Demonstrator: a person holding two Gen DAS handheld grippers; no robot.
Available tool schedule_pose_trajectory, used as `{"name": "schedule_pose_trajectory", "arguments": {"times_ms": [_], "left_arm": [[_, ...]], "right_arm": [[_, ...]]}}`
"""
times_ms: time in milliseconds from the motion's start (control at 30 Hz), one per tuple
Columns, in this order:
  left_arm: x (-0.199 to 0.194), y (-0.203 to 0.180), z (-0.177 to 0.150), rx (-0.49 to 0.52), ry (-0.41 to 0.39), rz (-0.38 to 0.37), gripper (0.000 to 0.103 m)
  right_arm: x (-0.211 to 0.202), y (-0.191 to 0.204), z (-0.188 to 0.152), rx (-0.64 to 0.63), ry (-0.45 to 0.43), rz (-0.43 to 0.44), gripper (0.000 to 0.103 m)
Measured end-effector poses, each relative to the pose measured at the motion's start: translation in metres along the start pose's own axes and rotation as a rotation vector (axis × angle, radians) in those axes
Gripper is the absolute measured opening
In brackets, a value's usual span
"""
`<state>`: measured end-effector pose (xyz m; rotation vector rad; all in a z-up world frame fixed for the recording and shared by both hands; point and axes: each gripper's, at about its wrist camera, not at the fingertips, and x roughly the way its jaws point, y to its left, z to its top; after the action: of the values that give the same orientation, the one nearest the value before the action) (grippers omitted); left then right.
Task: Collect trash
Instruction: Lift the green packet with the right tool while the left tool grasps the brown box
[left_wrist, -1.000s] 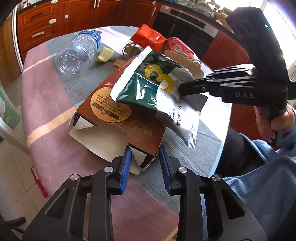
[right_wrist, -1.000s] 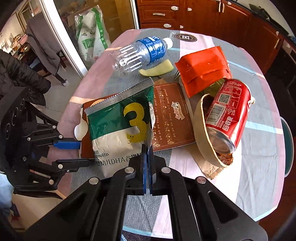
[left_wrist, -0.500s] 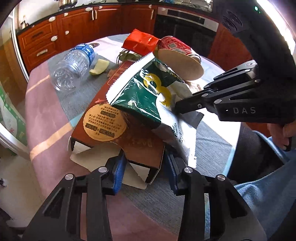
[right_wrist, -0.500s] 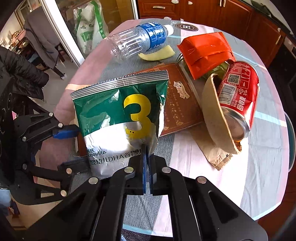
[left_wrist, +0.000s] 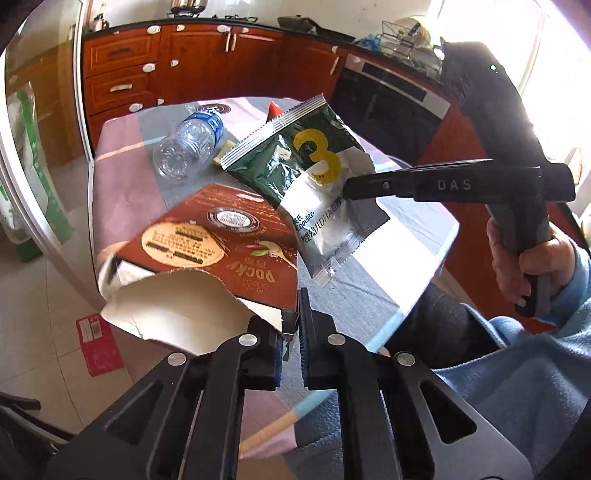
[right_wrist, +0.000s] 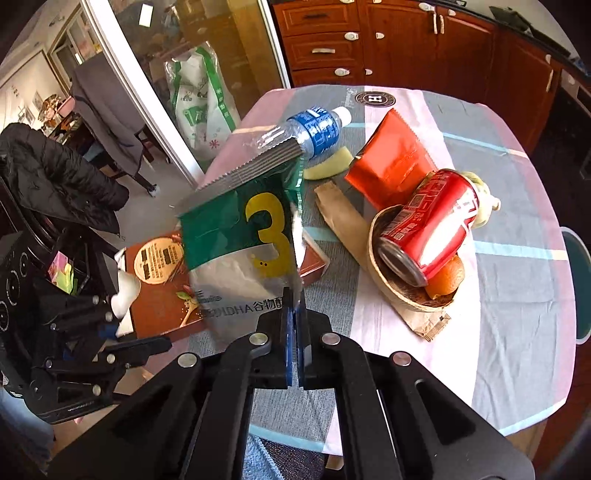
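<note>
Since the earlier frame we have clamped our left gripper (left_wrist: 291, 332) on the box (left_wrist: 221, 240) and lifted it; our right gripper (right_wrist: 295, 332) still pinches the raised pouch (right_wrist: 240, 236).

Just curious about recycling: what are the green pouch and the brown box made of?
Pouch: probably foil-lined plastic film; shiny, crinkled, silvery lower half, serrated seal. Box: printed cardboard; glossy brown outside, dull pale inside at the torn flap.

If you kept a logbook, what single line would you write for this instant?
left gripper: shut on brown box | right gripper: shut on green pouch | both lifted | red can, bottle: on table
</note>
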<state>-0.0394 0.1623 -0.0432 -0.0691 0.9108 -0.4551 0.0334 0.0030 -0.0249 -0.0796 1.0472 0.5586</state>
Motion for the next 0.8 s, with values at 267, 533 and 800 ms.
{"name": "schedule_pose_trajectory", "arguments": {"times_ms": [267,533,800], "left_arm": [[-0.013,-0.024,0.014,-0.014,-0.044,0.042,0.005],[-0.047,-0.035,0.044,-0.047,-0.141,0.091,0.003],[-0.065,-0.062,0.075,-0.018,-0.228,0.106,0.003]], "right_arm": [[-0.027,-0.024,-0.001,0.058,-0.056,-0.019,0.002],[-0.06,-0.047,0.0,0.097,-0.142,-0.031,0.001],[-0.093,-0.083,0.002,0.154,-0.221,-0.045,0.002]]}}
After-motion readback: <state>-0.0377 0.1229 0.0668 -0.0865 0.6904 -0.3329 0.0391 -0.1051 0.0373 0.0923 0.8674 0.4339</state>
